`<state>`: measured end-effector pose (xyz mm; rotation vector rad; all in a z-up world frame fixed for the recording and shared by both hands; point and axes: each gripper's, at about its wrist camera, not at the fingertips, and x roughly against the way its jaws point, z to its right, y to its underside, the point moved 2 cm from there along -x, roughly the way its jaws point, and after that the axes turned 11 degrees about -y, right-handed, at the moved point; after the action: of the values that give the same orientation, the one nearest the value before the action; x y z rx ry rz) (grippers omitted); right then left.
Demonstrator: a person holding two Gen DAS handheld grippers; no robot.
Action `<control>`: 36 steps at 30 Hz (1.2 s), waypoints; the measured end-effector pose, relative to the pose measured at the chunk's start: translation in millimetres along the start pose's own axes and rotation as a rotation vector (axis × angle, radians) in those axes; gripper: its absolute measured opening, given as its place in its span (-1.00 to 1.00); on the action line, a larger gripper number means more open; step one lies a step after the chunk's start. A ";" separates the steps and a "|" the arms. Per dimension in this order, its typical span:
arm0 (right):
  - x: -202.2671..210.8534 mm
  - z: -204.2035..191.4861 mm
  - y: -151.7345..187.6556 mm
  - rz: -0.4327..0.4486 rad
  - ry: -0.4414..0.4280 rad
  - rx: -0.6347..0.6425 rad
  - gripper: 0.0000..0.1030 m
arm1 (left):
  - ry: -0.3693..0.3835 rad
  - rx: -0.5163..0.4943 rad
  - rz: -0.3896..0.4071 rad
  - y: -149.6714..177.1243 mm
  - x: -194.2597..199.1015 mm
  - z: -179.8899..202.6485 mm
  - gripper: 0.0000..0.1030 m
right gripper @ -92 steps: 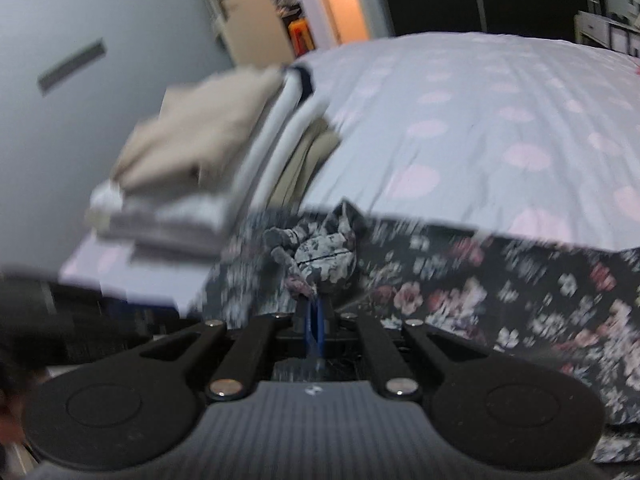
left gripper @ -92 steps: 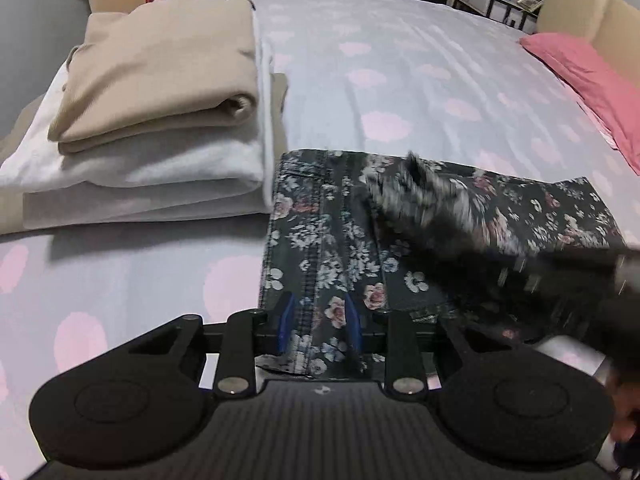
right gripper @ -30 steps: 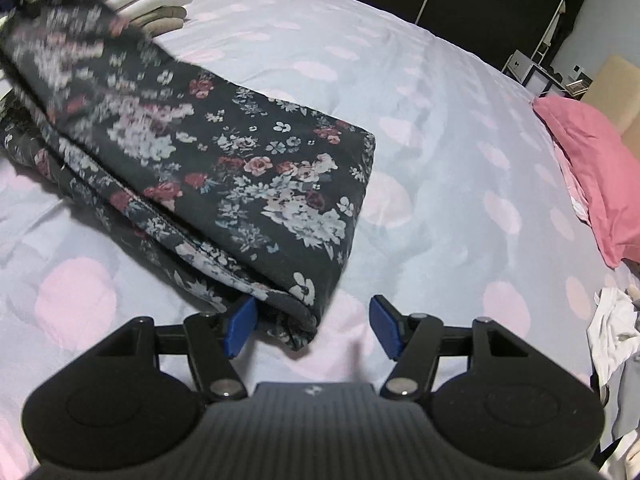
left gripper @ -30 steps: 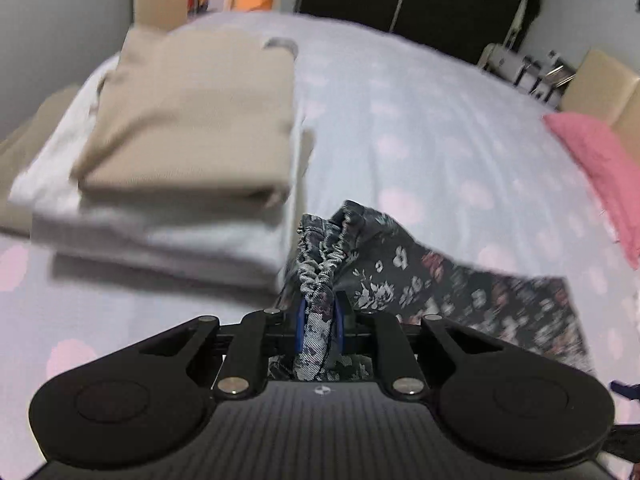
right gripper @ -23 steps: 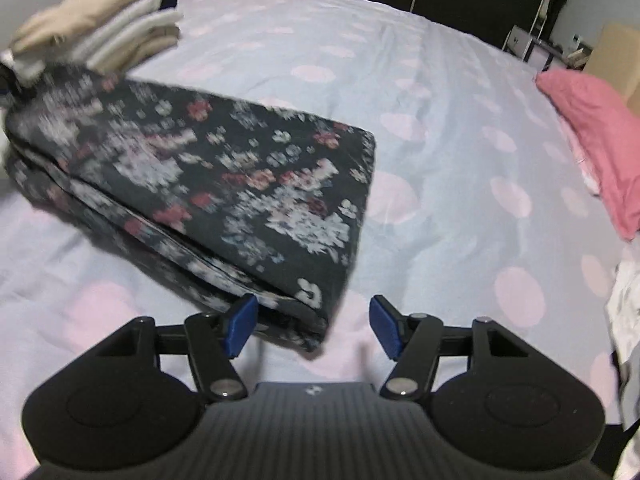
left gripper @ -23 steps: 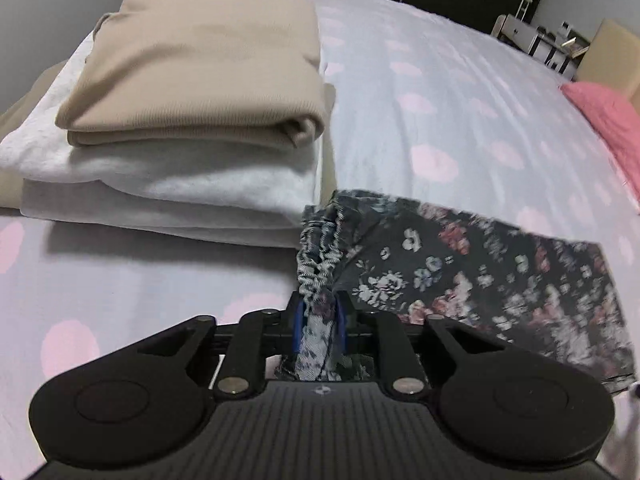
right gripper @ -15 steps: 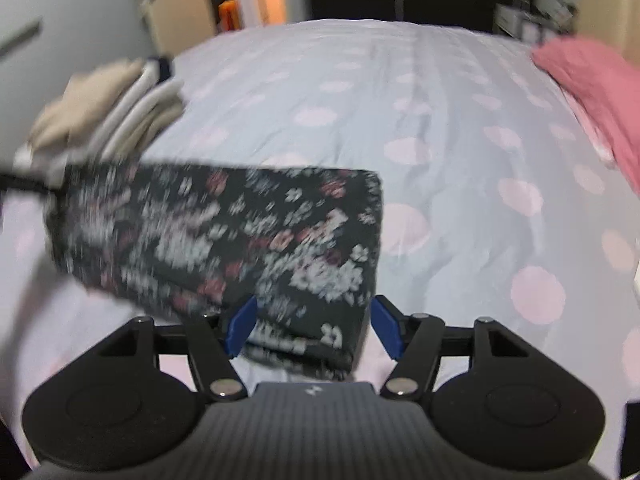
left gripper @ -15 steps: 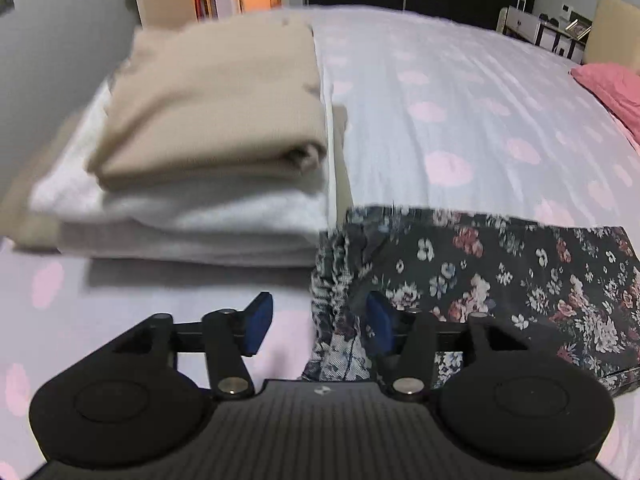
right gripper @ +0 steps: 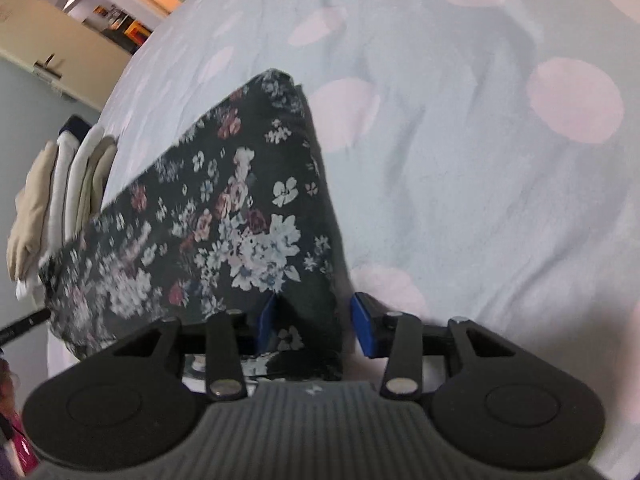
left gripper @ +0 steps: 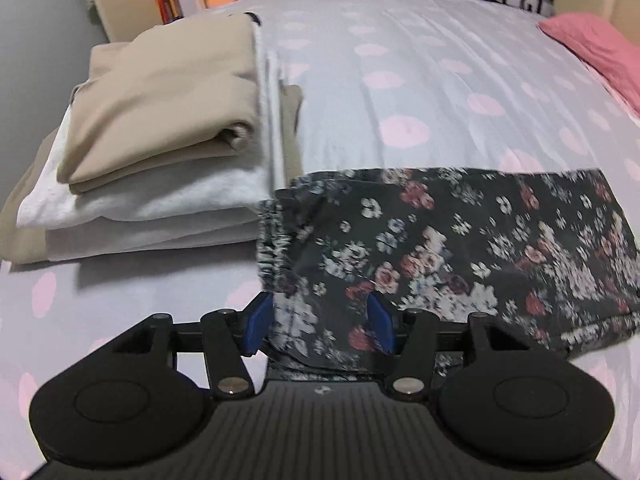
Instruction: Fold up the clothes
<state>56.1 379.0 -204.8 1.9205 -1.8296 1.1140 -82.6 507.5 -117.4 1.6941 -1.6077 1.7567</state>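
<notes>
While both tools tilt down over the bed, the scene reads, nearest first:

Left hand-held gripper: blue pads spread apart, the garment's gathered waistband end lying loose between them, not pinched.

Right hand-held gripper: rolled to one side; its jaws have just been closing, a folded corner between the pads, gap showing at the right pad.

Floral garment: dark, flower-printed, folded flat on the bed, long axis running from the left tool across to the right.

Folded stack: beige on white, just beside the waistband end.

Bed: pale sheet with pink dots.

Pink pillow: far right corner.
</notes>
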 end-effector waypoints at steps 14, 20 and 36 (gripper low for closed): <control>64.7 -36.3 20.1 0.052 -0.114 -0.043 -0.76 | 0.074 -0.098 0.073 13.3 56.7 27.6 -0.02; 93.9 -47.8 77.3 0.032 -0.147 -0.082 -0.76 | 0.103 -0.157 0.071 39.1 79.3 54.8 -0.02; 85.4 -58.2 131.6 -0.152 -0.036 0.135 -0.58 | 0.191 -0.240 0.056 92.2 130.4 182.0 -0.03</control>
<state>-94.6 332.3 -148.9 2.1281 -1.6307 1.1866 -89.9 265.6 -108.4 1.3437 -1.7145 1.6184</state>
